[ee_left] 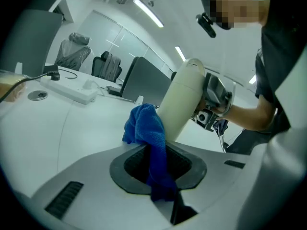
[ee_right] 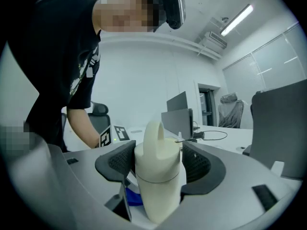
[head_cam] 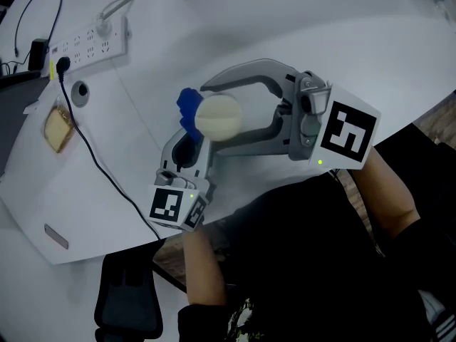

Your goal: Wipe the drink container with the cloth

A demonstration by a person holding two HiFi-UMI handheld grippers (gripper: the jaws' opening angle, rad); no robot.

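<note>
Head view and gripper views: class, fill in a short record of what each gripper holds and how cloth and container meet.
left gripper: shut on blue terry cloth
right gripper: shut on cream plastic drink container
contact: cloth appears to touch the container's side
setting: white table beneath

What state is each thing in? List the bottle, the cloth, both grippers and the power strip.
bottle: capped, gripped around its body.
cloth: bunched, pressed against the bottle.
left gripper: shut on the cloth.
right gripper: shut on the bottle.
power strip: plugs inserted.
</note>
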